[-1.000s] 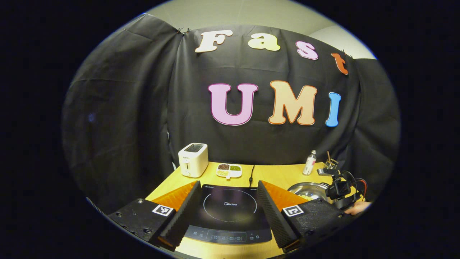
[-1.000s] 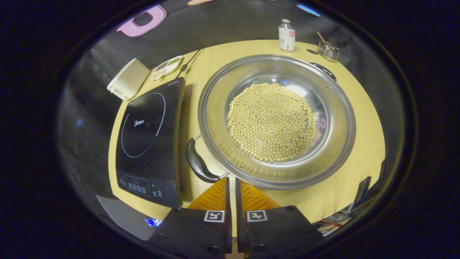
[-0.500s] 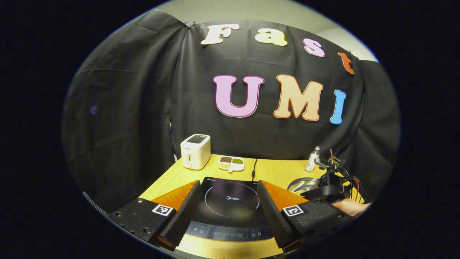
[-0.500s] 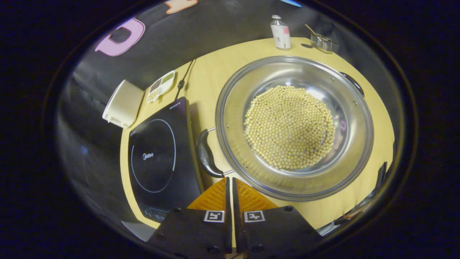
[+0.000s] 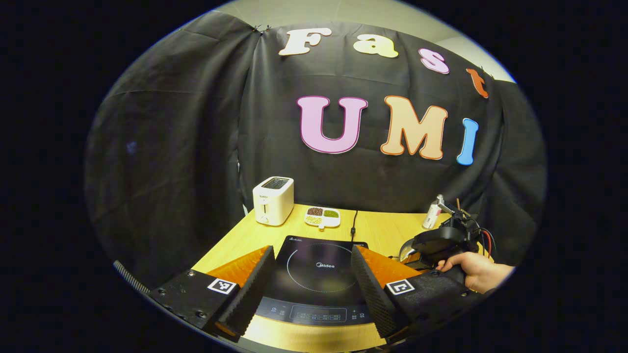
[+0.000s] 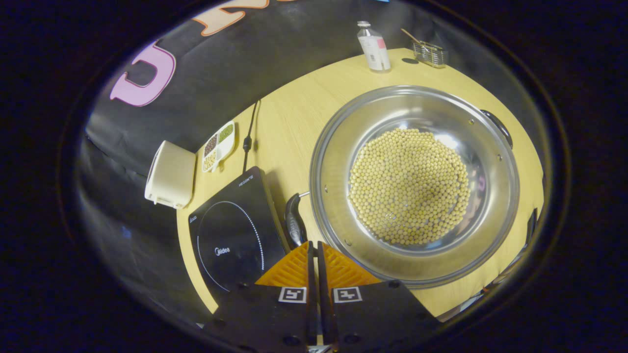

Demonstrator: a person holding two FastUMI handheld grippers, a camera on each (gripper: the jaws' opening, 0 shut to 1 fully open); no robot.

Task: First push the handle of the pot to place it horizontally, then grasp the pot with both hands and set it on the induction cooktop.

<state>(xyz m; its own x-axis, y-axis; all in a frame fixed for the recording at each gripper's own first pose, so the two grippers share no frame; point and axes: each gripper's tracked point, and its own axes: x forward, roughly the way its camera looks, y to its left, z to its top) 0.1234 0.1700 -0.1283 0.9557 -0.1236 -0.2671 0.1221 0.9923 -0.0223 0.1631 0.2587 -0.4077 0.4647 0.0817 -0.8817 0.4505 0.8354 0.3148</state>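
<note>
While the pot (image 6: pixel 414 184) of pale beans sits on the desk (image 6: pixel 289 115) just right of the induction cooktop (image 6: pixel 235 230), we hold the right tool (image 6: pixel 314 252) closed and empty at its near handle (image 6: pixel 294 225). Our left tool (image 5: pixel 311 279) hovers open above the cooktop.
</note>
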